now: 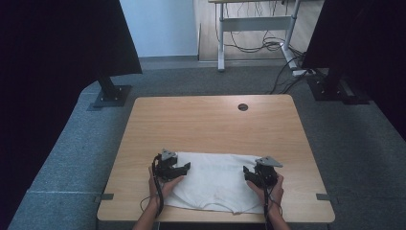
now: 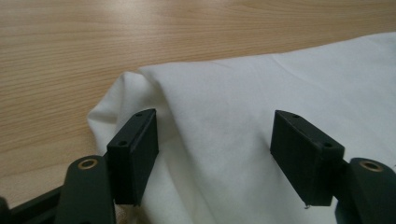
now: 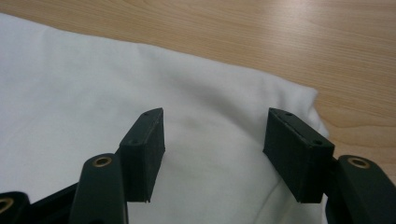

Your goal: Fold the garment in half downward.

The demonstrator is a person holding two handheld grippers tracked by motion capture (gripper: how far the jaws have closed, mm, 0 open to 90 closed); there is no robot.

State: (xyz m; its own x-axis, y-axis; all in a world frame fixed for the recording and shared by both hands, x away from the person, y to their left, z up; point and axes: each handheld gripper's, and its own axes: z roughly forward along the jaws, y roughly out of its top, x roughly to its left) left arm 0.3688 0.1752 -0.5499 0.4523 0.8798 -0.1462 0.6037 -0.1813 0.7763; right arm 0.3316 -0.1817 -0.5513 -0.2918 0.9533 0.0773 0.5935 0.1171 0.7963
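Note:
A white folded garment (image 1: 215, 179) lies flat on the near half of the wooden table (image 1: 210, 120). My left gripper (image 1: 178, 168) rests over its left edge, jaws spread wide apart, with white cloth (image 2: 224, 116) lying loose between and under them. Over the garment's right edge sits my right gripper (image 1: 252, 173), also open, with the cloth (image 3: 210, 126) below its jaws and the folded corner just beyond the right jaw. Neither gripper pinches the fabric.
A round cable hole (image 1: 243, 107) sits near the table's far edge. Black stands (image 1: 111, 93) and dark curtains flank the table. A desk frame with cables (image 1: 258, 43) stands on the floor behind. The far half of the tabletop is bare wood.

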